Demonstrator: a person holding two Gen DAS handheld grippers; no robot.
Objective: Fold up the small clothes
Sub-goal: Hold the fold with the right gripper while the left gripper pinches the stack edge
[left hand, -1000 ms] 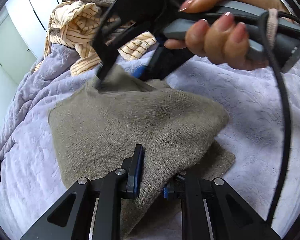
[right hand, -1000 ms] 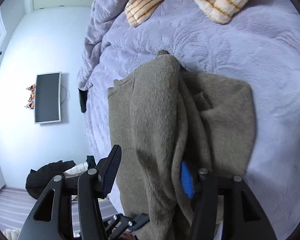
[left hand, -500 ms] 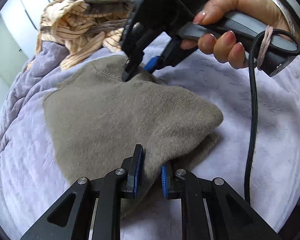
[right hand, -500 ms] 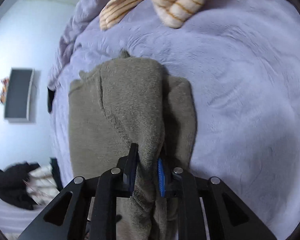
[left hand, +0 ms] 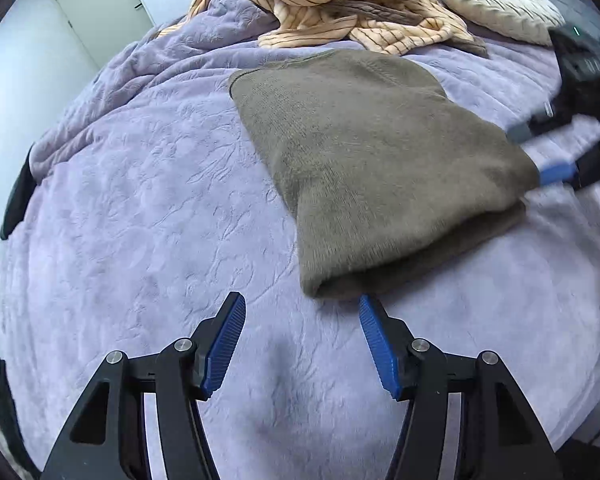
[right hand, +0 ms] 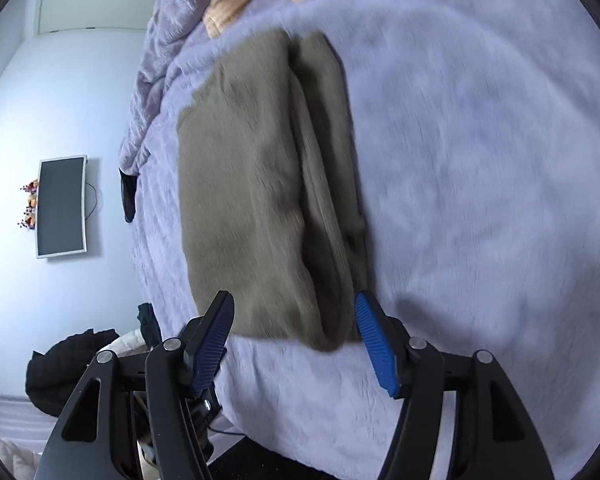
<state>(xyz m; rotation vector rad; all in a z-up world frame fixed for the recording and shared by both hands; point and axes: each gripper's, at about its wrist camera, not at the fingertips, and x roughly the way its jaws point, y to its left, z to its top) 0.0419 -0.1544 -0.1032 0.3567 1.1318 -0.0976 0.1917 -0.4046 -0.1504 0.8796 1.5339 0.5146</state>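
Olive-brown knit sweater (left hand: 364,152) now lies released, folded over on the lavender bedspread (left hand: 140,220). Left gripper (left hand: 302,340) and right gripper (right hand: 296,336) have both let go, fingers apart, empty. Fold probably complete; the right view is blurred.

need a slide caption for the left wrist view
Left gripper open and empty above the lilac bedspread, just short of the folded olive knit; striped clothes piled behind.

1 folded olive sweater (left hand: 372,152), 1 striped garment (left hand: 340,12), 1 cushion (left hand: 496,8), 2 tongs (left hand: 302,338) (right hand: 296,334)
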